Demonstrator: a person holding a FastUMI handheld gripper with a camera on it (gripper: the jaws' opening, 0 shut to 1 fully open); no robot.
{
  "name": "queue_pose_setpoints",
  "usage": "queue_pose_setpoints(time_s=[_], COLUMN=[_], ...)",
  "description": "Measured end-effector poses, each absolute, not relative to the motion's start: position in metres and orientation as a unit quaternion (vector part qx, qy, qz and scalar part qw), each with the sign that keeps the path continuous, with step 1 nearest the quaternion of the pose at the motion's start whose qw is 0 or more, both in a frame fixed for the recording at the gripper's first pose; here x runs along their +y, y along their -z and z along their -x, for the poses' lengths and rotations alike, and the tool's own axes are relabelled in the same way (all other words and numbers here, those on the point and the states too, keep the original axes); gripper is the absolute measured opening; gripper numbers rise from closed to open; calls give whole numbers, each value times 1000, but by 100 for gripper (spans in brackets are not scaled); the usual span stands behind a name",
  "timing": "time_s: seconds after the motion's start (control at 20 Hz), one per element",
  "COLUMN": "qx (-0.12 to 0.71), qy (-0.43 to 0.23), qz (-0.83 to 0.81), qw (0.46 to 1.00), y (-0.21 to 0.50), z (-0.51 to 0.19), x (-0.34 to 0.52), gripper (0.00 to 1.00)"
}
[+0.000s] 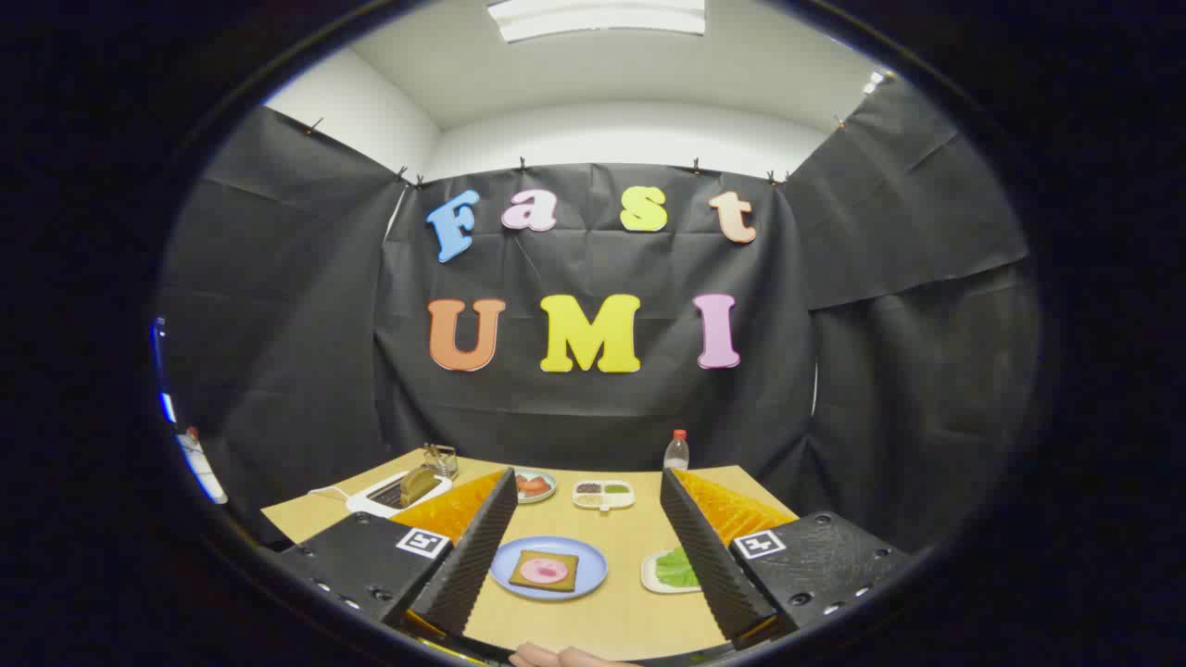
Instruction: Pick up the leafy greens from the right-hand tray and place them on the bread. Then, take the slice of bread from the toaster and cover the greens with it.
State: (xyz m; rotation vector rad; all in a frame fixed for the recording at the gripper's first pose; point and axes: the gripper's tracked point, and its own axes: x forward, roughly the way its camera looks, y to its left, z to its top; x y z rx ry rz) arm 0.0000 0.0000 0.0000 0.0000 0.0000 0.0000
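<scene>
My gripper [586, 489] hangs open above the near part of the wooden table [630, 528], with nothing between its fingers. Between the fingers lies a blue plate [505, 567] carrying a slice of bread [543, 570] topped with a pink round of meat. The leafy greens [676, 567] lie on a small white tray [651, 574], partly hidden behind the right finger. Beyond the left finger stands a white toaster [398, 493] with a brown slice of bread [419, 483] sticking up out of it.
Further back sit a small plate with red food [535, 484], a white divided dish of condiments [603, 494] and a clear bottle with a red cap [677, 451]. A wire rack [441, 458] stands behind the toaster. A fingertip [556, 657] shows at the bottom.
</scene>
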Motion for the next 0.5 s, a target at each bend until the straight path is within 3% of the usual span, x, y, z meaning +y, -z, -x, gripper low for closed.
queue_pose_setpoints(time_s=[0.5], qx=[1], qy=[-3], qz=[-2], qw=[1000], y=[3], z=[2], x=[-5], gripper=[95])
